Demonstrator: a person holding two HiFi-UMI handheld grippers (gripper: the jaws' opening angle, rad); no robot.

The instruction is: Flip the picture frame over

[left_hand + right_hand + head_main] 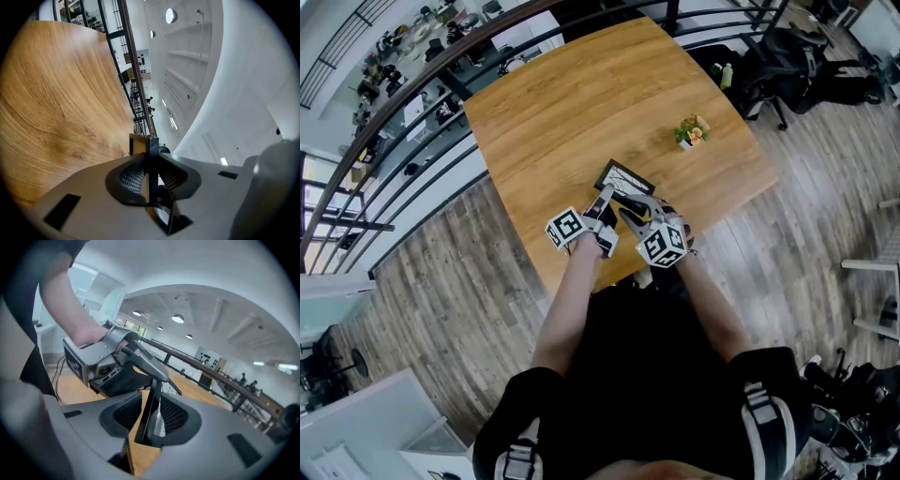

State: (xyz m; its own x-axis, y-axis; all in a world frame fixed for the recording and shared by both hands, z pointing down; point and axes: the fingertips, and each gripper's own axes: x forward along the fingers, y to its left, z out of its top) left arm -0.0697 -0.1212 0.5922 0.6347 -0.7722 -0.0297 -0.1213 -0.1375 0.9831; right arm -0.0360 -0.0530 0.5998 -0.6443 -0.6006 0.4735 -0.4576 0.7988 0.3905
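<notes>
Holding orange and yellow flowers, one small pot (691,132) stands far across the one wooden table (581,103). At the near edge one picture frame (623,176), tilted up, is pinched by the left gripper (149,161). The right gripper (152,404) has its jaws slightly apart around the frame's rim.

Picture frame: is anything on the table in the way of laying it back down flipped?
Nothing visible. The table around the picture frame is bare; the small plant stands well clear.
</notes>
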